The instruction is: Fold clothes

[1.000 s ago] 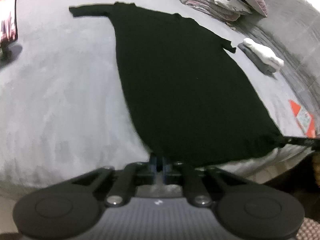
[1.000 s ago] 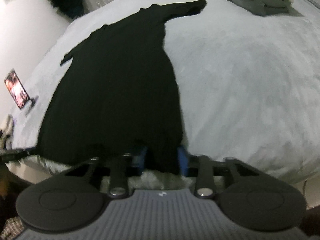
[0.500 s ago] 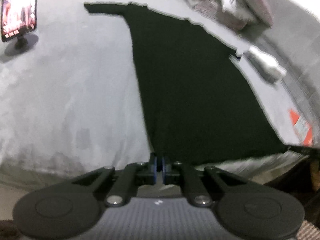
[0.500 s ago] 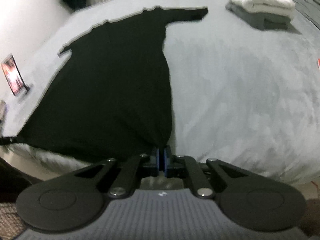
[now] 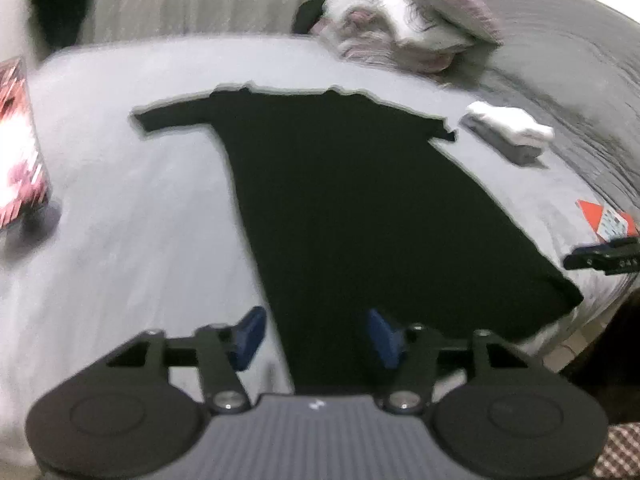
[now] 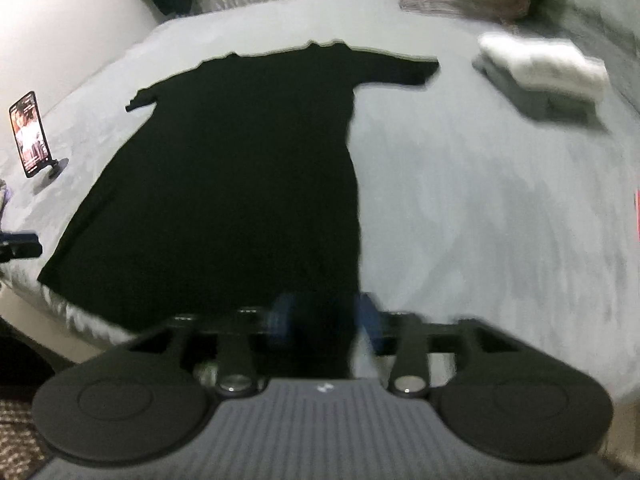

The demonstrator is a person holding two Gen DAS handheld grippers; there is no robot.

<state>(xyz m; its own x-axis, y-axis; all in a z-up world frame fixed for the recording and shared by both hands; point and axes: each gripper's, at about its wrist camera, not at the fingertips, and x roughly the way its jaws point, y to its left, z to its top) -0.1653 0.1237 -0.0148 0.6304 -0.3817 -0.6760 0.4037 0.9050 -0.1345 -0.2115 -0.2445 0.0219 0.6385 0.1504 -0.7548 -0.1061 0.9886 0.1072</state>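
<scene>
Left view: your left gripper [image 5: 316, 334] fingers are spreading over the black dress [image 5: 360, 208] hem; orange card [image 5: 606, 220] visible.
Right view: your right gripper [image 6: 326, 320] fingers are spreading, hem between; phone [image 6: 30, 134] whole here.

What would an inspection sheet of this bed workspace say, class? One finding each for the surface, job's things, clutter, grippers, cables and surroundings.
Surface: grey bed cover, smooth.
Job's things: black dress spread flat, sleeves out; folded white and grey stack lies beside it.
Clutter: phone on a stand; pile of bedding; orange and white card.
Grippers: left gripper and right gripper, jaws opening, dress hem between each pair, pads off the cloth.
Cables: nothing seen.
Surroundings: grey headboard; white wall.
</scene>
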